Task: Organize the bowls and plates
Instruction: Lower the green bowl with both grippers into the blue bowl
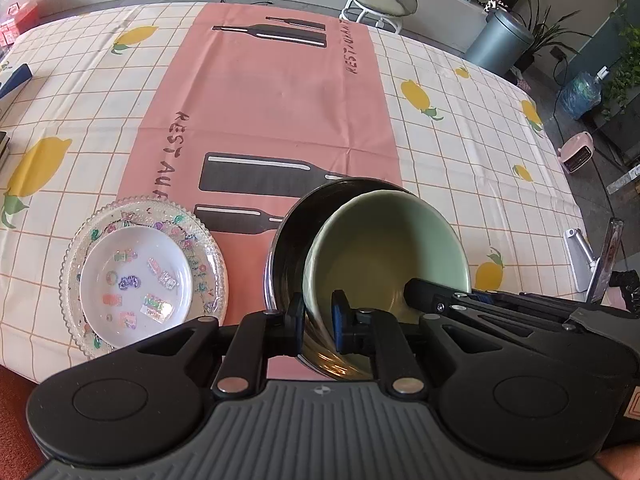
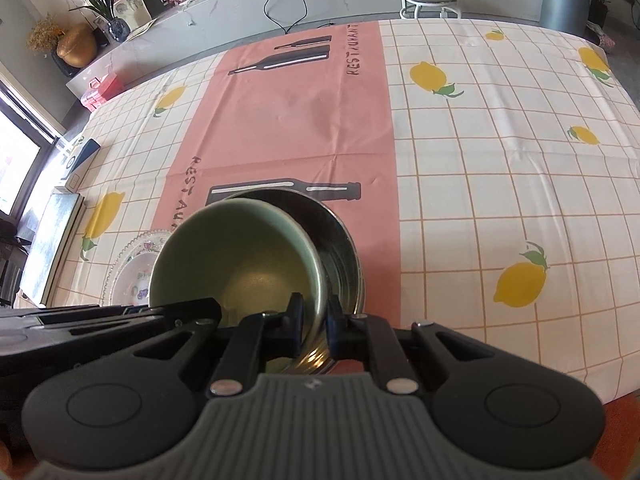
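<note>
A green bowl (image 1: 384, 240) sits tilted inside a larger dark metal bowl (image 1: 296, 232) on the pink runner. My left gripper (image 1: 318, 320) is shut on the green bowl's near rim. My right gripper (image 2: 314, 322) is shut on the same bowl's rim (image 2: 240, 248) from the other side, and its arm (image 1: 500, 304) shows in the left wrist view. The dark bowl (image 2: 340, 240) surrounds the green one. A small white plate (image 1: 136, 284) with stickers rests on a clear glass plate (image 1: 212, 248) to the left, partly seen in the right wrist view (image 2: 128, 264).
The table carries a lemon-print checked cloth (image 1: 460, 128) with a pink runner (image 1: 272, 92). A blue box (image 1: 16, 80) lies at the left edge. A stool (image 1: 380, 4), a bin (image 1: 500, 40) and a small heater (image 1: 576, 152) stand beyond the table.
</note>
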`<state>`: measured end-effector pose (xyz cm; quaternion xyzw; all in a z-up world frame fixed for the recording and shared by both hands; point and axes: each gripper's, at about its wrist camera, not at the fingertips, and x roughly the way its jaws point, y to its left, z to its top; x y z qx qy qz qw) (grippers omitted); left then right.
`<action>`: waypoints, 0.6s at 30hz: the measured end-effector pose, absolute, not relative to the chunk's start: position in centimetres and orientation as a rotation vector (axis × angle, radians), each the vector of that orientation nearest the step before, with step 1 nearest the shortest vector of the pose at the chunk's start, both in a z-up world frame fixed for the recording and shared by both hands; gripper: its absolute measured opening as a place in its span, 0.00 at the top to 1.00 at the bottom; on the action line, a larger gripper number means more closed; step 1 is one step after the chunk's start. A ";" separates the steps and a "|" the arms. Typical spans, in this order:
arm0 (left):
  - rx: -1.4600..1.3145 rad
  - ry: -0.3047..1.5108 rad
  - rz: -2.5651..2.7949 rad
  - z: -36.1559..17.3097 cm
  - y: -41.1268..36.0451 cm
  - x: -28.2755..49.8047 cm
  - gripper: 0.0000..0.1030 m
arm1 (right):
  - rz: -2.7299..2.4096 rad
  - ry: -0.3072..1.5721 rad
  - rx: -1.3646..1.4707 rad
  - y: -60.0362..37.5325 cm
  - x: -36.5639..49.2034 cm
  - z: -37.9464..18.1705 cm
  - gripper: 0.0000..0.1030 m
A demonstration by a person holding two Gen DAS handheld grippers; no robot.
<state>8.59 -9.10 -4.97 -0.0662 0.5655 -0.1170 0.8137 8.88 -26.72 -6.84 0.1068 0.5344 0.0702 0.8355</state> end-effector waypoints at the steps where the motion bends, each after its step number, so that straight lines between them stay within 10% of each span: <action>1: -0.136 1.209 -0.252 -5.1 -9.2 8.7 0.85 | 0.145 1.130 0.220 -26.6 8.9 -6.8 0.92; 18: -0.150 1.217 -0.274 -4.3 -8.4 9.6 0.77 | 0.144 1.127 0.121 -25.3 10.5 -7.1 0.91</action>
